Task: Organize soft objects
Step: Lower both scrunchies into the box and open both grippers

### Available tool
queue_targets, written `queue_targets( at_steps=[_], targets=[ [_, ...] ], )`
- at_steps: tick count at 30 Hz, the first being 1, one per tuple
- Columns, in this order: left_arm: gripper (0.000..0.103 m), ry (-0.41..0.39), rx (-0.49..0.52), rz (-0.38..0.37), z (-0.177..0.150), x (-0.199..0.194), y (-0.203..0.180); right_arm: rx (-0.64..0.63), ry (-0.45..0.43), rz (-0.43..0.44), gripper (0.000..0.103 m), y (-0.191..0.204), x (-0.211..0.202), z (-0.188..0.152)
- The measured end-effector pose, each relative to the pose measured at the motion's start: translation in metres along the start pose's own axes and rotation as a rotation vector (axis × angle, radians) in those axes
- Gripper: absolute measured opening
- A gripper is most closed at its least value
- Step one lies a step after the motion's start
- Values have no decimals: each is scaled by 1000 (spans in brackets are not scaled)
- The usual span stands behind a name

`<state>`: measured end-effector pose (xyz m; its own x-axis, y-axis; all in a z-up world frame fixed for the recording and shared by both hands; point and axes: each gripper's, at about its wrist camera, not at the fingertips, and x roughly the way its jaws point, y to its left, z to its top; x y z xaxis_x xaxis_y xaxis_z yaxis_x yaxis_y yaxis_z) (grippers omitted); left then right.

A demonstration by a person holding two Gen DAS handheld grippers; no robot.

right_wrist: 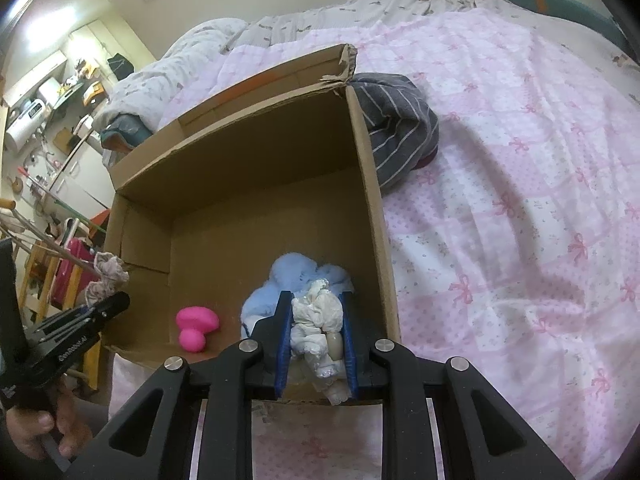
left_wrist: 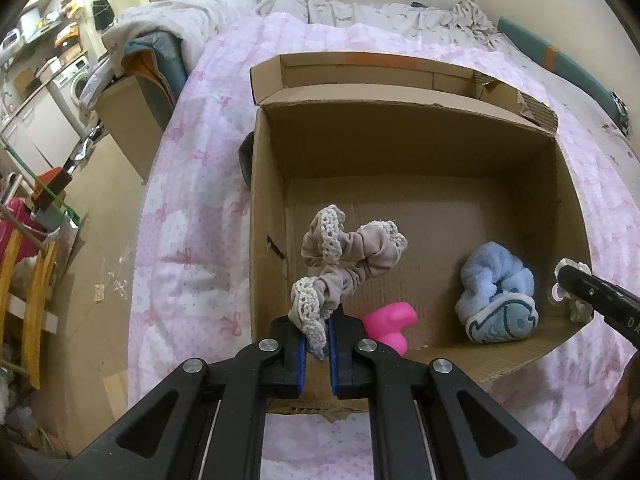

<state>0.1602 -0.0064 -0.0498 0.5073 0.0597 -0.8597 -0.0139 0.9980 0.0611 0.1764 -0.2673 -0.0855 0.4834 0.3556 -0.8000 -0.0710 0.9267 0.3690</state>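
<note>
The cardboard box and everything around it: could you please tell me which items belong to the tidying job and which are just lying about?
Part of the job:
- cardboard box
- beige scrunchie in the left gripper
- white scrunchie in the right gripper
- blue plush and pink toy, in the box

Lying about:
- striped grey cloth beside the box
- pink bedspread

beige scrunchie – white scrunchie – both held above box

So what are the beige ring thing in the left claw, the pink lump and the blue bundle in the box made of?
Beige scrunchie: gathered matte fabric with an openwork crochet-like trim, judging by its puckers.
Pink lump: probably soft rubber, silicone or foam; smooth, seamless and evenly coloured.
Blue bundle: fluffy terry or fleece cloth, with a nap and a printed patch.
Box: plain corrugated cardboard, fluting visible at torn edges.
</note>
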Motion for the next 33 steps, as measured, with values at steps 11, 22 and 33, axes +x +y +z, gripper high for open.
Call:
queue_targets(
  at_steps=[11, 22, 33],
  targets=[
    [12, 3, 12, -3, 0, -1, -2, 0, -7, 1, 23, -1, 0, 0],
    [53, 7, 28, -7, -2, 0, -6, -18, -10, 6, 23, 1, 0, 0],
    [66, -42, 40, -48, -8, -15, -9, -50, -24, 14, 28, 8, -3, -4]
  ],
)
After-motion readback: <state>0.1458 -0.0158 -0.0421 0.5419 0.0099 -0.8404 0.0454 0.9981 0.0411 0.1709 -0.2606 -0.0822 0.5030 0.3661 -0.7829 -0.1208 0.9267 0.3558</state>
